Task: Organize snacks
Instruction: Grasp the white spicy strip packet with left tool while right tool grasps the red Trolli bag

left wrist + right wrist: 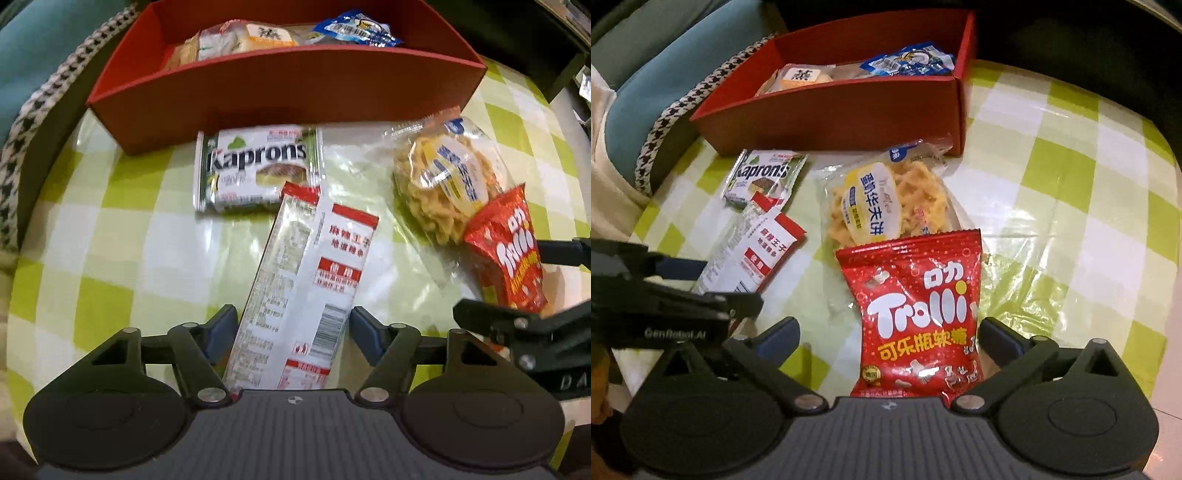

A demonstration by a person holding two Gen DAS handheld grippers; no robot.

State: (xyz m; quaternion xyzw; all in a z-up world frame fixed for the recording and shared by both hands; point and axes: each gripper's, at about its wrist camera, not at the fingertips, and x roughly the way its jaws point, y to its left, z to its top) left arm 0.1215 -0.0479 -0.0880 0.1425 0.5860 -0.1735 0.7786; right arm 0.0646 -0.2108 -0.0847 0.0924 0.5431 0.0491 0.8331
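A long white-and-red packet (306, 277) lies on the checked tablecloth, its far end resting on a Kaprons pack (255, 170). My left gripper (293, 325) straddles its near end, with both pads against the packet's long edges. A red Trolli bag (916, 314) lies between the wide-open fingers of my right gripper (888, 339); the left finger stands well clear of the bag. The bag's top overlaps a clear bag of waffle biscuits (882, 199). Behind them stands a red box (831, 114) holding several wrapped snacks.
The green-and-white checked tablecloth (92, 258) covers the table. The two grippers are close side by side, with the left gripper (716, 282) in the right wrist view. A houndstooth cushion (22, 140) and a blue cushion (657, 74) border the table at the left.
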